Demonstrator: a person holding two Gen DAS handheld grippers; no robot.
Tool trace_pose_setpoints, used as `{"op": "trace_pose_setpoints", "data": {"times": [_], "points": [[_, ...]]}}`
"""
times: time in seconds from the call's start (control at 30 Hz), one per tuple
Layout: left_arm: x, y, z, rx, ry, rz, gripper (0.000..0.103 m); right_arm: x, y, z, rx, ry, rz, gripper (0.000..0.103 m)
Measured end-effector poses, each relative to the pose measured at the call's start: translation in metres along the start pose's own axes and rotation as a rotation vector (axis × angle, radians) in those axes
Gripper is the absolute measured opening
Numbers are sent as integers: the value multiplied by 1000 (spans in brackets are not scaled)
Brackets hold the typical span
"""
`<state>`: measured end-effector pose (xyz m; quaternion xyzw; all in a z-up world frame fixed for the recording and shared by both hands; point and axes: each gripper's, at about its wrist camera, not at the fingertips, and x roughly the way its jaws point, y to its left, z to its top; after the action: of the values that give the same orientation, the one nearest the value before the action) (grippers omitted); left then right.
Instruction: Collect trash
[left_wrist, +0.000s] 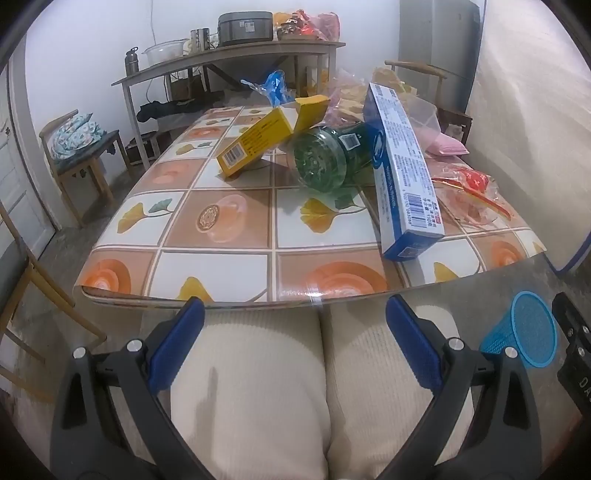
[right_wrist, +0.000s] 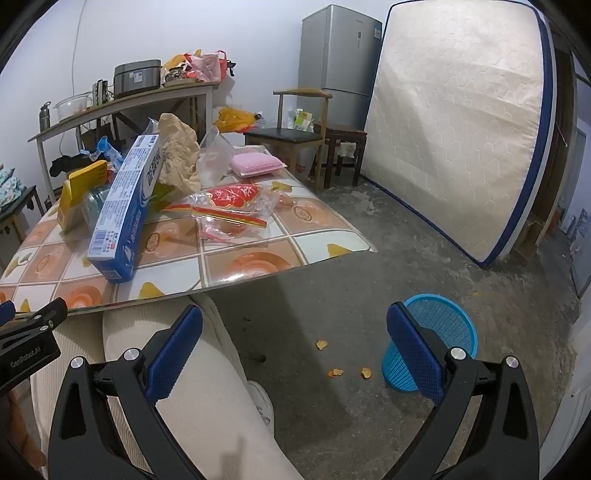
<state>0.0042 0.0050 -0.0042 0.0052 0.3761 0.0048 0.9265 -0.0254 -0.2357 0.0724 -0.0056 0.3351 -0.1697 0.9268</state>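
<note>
Both the left claw (left_wrist: 294, 317) and right claw (right_wrist: 294, 317) gape empty; the blue basket (right_wrist: 439, 332) is partly hidden.

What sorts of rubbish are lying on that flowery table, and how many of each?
Cardboard boxes: 2, blue box and yellow box
Green bottles: 1
Red-printed plastic bags: 1
Pink packs: 1
Total: 5; the far pile is too jumbled to count.

Upright mattress (right_wrist: 458, 147) beside grey fridge (right_wrist: 338, 62), wooden chair (right_wrist: 295, 136), cluttered shelf table (left_wrist: 229, 62) (background)
</note>
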Motion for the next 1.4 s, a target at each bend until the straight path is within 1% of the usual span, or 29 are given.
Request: {"op": "trace_pose_setpoints", "data": {"times": [0.43,1.4], "points": [[3,0,0,-3,13,8,95,1,1,-1,0,1,3,97],[4,6,4,-22,12,25,95,1,3,2,-2,-5,23,97]]}}
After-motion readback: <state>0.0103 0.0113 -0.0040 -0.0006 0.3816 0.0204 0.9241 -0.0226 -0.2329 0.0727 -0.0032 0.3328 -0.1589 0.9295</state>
